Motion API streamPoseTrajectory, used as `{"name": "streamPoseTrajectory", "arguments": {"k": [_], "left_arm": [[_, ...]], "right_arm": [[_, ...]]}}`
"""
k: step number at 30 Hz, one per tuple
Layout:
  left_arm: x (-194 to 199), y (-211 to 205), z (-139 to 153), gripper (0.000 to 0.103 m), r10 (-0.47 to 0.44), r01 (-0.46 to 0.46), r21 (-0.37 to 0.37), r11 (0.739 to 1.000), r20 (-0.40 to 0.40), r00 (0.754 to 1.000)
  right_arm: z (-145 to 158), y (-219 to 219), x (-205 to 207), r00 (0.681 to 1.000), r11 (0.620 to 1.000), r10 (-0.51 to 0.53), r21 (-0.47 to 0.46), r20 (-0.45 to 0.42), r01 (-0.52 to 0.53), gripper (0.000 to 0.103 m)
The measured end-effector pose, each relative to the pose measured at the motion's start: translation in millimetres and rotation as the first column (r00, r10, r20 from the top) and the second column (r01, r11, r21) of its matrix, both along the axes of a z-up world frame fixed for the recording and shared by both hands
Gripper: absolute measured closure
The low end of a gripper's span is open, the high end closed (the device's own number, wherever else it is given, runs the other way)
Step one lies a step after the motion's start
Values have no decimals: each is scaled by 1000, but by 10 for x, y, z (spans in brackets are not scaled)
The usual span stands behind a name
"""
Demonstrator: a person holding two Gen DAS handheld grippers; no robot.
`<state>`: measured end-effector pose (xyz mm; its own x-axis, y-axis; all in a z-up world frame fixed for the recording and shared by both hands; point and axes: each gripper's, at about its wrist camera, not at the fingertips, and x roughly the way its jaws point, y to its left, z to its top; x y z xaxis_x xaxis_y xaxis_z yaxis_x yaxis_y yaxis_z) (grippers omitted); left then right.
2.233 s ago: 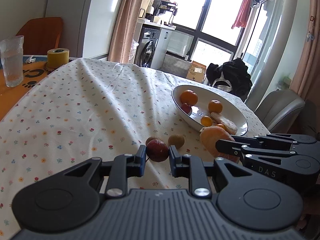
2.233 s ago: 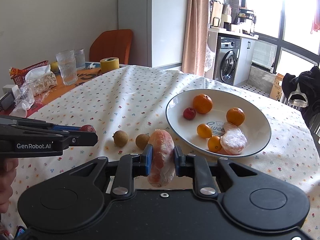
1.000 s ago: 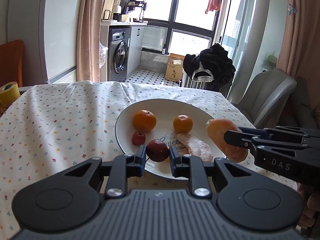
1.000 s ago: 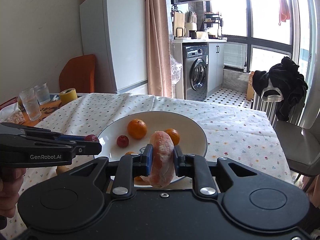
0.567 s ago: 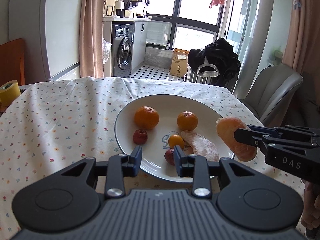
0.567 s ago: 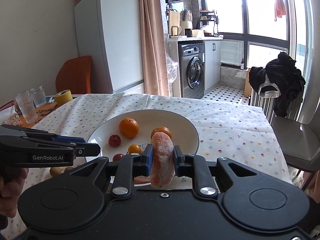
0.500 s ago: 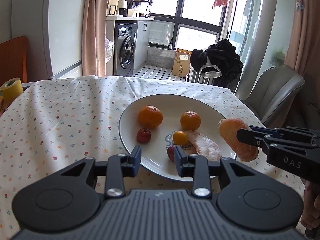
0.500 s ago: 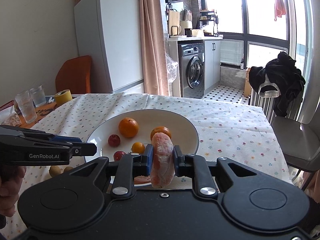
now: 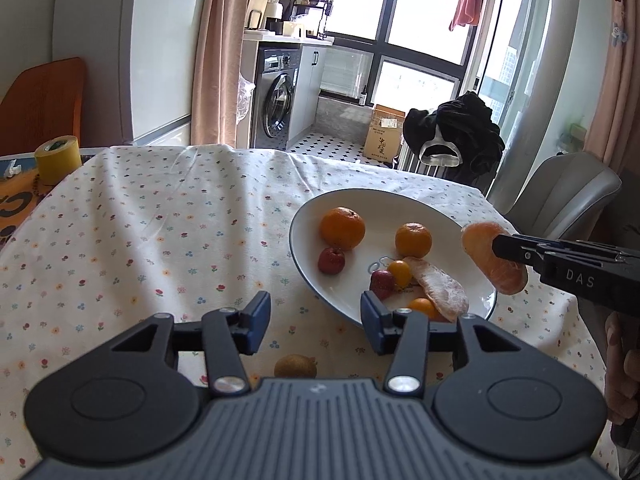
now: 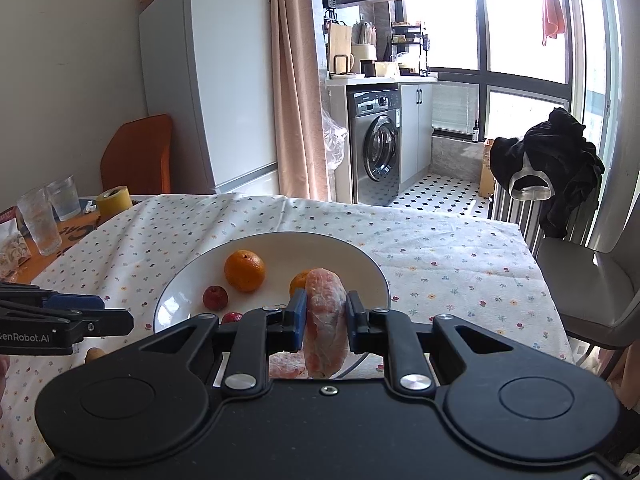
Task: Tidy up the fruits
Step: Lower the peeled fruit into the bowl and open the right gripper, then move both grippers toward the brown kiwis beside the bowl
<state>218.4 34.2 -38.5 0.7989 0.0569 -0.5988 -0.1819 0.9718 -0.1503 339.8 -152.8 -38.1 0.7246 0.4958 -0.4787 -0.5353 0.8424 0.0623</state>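
A white plate (image 9: 298, 240) on the flowered tablecloth holds two oranges (image 9: 342, 227), two small red fruits (image 9: 382, 283), small yellow-orange fruits and a peeled citrus segment (image 9: 436, 288). My left gripper (image 9: 315, 314) stands open and empty just before the plate's near-left rim. A brown kiwi (image 9: 295, 366) lies on the cloth below it. My right gripper (image 10: 323, 320) is shut on another peeled citrus segment (image 10: 325, 292), held upright above the plate's (image 10: 362, 260) near-right rim. The left wrist view shows that held segment (image 9: 494, 264) off to the right.
A yellow tape roll (image 9: 56, 158) and drinking glasses (image 10: 40, 224) stand at the table's far left. A grey chair (image 9: 560, 196) sits past the right edge, with an orange chair (image 10: 136, 152) behind the left end. A hand (image 9: 622, 368) grips the right handle.
My left gripper opened and let the dark red fruit go into the plate, then drew back toward the near-left rim. The right gripper still holds its segment over the plate.
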Motion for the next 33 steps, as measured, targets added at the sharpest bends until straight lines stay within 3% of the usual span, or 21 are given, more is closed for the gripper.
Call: {"name": "streamPoseTrajectory", "arguments": {"k": [2, 4, 6, 8, 19, 26, 33], "left_arm": [[-35, 35, -1, 54, 9, -9, -4, 1000, 3, 1000], [-76, 72, 4, 53, 19, -19, -6, 1000, 5, 1000], [-119, 101, 12, 50, 26, -26, -9, 1000, 8, 1000], [-160, 121, 23, 46, 31, -31, -9, 999, 15, 999], [-375, 249, 61, 37, 57, -56, -22, 998, 37, 998], [-547, 335, 86, 37, 79, -77, -31, 997, 49, 996], [-692, 381, 76, 36, 95, -93, -38, 995, 50, 994]], "right_arm": [[19, 30, 23, 1000, 1000, -17, -2, 11, 17, 84], [33, 52, 33, 999, 999, -33, 4, 29, 32, 76], [42, 59, 26, 999, 999, -32, 10, 29, 32, 59], [52, 62, -11, 999, 999, -36, 16, 31, 36, 56], [50, 137, -268, 1000, 1000, 9, 25, -13, -9, 49], [44, 258, -447, 998, 998, 60, 35, -23, -59, 41], [17, 386, -617, 993, 993, 114, 38, -36, -112, 38]]}}
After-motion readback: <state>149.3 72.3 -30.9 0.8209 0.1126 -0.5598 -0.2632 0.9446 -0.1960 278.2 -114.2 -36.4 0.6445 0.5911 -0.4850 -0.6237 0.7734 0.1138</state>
